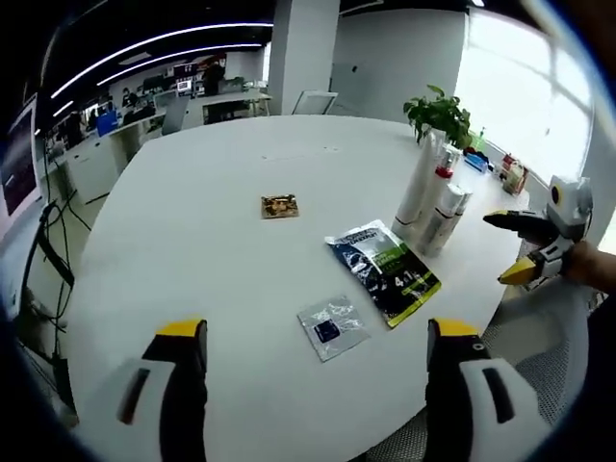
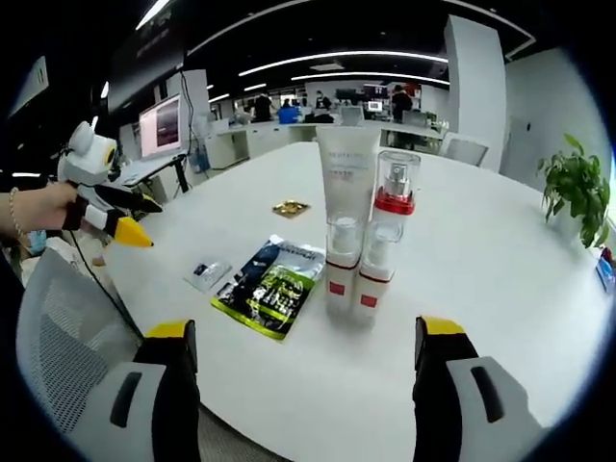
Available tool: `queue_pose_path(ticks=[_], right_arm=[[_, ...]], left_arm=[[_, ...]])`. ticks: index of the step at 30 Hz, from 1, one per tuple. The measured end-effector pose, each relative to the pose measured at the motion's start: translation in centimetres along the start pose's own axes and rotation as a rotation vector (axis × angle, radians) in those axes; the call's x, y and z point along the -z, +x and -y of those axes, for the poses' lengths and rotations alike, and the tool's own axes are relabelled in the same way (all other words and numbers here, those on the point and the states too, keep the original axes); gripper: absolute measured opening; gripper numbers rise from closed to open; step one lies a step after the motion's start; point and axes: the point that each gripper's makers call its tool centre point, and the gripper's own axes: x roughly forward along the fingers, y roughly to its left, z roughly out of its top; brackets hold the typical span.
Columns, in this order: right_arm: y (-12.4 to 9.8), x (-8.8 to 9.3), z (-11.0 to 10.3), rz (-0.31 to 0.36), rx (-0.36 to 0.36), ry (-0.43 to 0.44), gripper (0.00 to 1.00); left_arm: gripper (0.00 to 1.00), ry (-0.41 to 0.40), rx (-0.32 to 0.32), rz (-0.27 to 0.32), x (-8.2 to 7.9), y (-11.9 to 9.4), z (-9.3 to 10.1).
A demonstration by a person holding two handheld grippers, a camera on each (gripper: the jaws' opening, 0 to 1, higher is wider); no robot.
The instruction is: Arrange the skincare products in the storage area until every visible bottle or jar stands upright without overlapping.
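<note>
The right hand-held gripper (image 2: pixel 306 375) stands with its jaws wide apart and holds nothing; it faces the group of skincare products on the white table (image 2: pixel 481 260). The left hand-held gripper (image 1: pixel 318 371) is also spread open and empty, further from the group.

The group is a tall white tube (image 2: pixel 346 178), a clear bottle with red collar (image 2: pixel 396 188) and two small white bottles (image 2: pixel 356 265) in front, all upright and close together. They look light and of smooth plastic, so probably slippery and easy to tip; I would take each at the middle of the body. The tube is likely soft.

Left of the tube lie a dark green sachet (image 2: pixel 269 286) and a small grey sachet (image 2: pixel 208 275), flat and thin, hard to pinch.

Whether the bottles touch each other I cannot tell. The labels are too small to read.
</note>
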Motion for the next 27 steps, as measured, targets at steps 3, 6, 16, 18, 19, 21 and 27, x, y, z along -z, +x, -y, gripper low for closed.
queue_pose_path(ticks=[3,6,16,18,19,21,27], right_arm=[[0.0,0.1,0.1,-0.003,0.006,0.004,0.93],[0.0,0.2,0.1,-0.009,0.01,-0.005,0.93],[-0.2,0.2,0.2,-0.016,0.019,0.011,0.92],[-0.1,0.3,0.2,-0.025,0.016,0.006,0.93],[-0.1,0.3,0.2,-0.025,0.017,0.001,0.93],[-0.1,0.2,0.0,-0.025,0.017,-0.004,0.93],[-0.3,0.2,0.3,-0.027,0.028,0.015,0.91]], left_arm=[[0.93,0.022,0.005,-0.008,-1.0,0.7,-0.1],[0.93,0.038,0.016,-0.005,-2.0,1.4,-0.2],[0.92,0.088,0.052,-0.043,-4.0,4.1,-0.1],[0.92,0.096,0.058,-0.055,-4.3,4.8,-0.3],[0.92,0.099,0.061,-0.062,-4.4,5.1,-0.3],[0.92,0.101,0.067,-0.074,-4.3,5.6,-0.4],[0.91,0.118,0.086,-0.111,-5.3,7.8,-1.0]])
